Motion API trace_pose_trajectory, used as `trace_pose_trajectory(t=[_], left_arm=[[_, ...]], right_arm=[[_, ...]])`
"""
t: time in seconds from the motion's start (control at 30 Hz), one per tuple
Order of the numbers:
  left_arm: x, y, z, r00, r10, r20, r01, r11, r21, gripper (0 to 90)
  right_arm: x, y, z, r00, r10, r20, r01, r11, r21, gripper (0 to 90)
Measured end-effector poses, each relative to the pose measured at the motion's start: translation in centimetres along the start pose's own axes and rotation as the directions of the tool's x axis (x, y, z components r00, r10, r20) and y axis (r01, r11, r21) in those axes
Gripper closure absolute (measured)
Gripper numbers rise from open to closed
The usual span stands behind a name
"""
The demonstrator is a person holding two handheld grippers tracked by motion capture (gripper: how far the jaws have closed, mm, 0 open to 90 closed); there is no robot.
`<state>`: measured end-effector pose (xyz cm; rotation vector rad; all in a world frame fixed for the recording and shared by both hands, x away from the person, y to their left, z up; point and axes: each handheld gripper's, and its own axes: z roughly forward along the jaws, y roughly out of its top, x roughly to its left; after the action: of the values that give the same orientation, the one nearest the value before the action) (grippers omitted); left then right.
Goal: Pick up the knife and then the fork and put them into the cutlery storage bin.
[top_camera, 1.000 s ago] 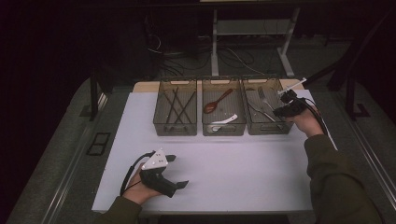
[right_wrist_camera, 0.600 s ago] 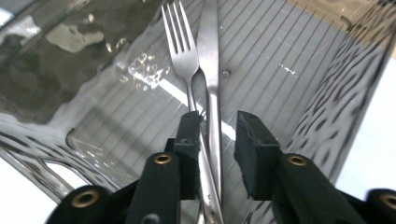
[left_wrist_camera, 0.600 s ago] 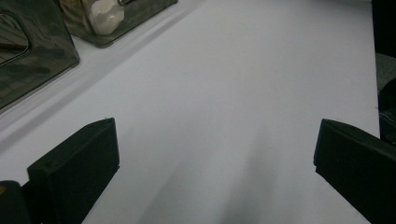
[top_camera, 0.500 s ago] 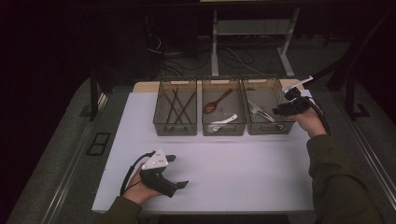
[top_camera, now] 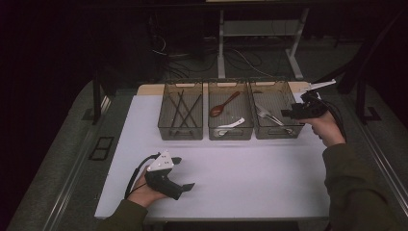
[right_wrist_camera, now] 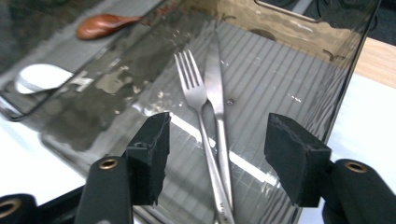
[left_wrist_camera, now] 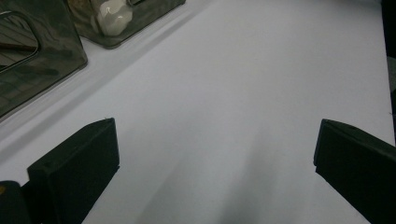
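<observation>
Three smoky clear bins stand in a row at the back of the white table. The right bin (top_camera: pixel 276 131) holds a metal fork (right_wrist_camera: pixel 196 100) and a knife (right_wrist_camera: pixel 215 79) lying side by side. My right gripper (top_camera: pixel 287 114) hovers over that bin's right end, and in the right gripper view (right_wrist_camera: pixel 218 128) it stands open, with the fork and knife handles below the gap. My left gripper (top_camera: pixel 184 173) rests on the table at the front left. It is wide open (left_wrist_camera: pixel 217 140) over bare white surface, with nothing between its fingers.
The middle bin (top_camera: pixel 230 136) holds a wooden spoon (top_camera: pixel 223 106) and a white spoon (top_camera: pixel 232 124). Dark chopsticks (top_camera: pixel 180 110) lie in the left bin. The white tabletop (top_camera: pixel 250 173) stretches in front of the bins. Cables and a stand's legs sit behind the table.
My right gripper has drifted slightly right and toward the person over the right bin. The left gripper has stayed where it was.
</observation>
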<state>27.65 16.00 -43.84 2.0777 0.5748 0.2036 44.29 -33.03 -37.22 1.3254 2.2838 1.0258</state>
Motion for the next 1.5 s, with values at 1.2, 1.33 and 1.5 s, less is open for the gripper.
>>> trace_pose_trajectory(t=[1.2,1.33,1.5], left_arm=[[-0.3,-0.4,-0.4,0.9999,-0.004,-0.011,0.004,0.9999,0.016,0.0],[-0.4,-0.4,-0.4,0.9999,0.003,-0.010,-0.003,0.9998,0.020,0.0],[-0.5,-0.4,-0.5,0.9999,0.008,-0.011,-0.007,0.9998,0.020,0.0]], right_arm=[[7.6,-6.1,-4.0,0.9920,-0.066,-0.107,0.037,0.967,-0.251,18.3],[8.4,-6.8,-3.9,0.9882,-0.078,-0.132,0.044,0.969,-0.242,13.9],[9.4,-7.8,-3.7,0.9877,-0.088,-0.129,0.057,0.972,-0.230,14.0]])
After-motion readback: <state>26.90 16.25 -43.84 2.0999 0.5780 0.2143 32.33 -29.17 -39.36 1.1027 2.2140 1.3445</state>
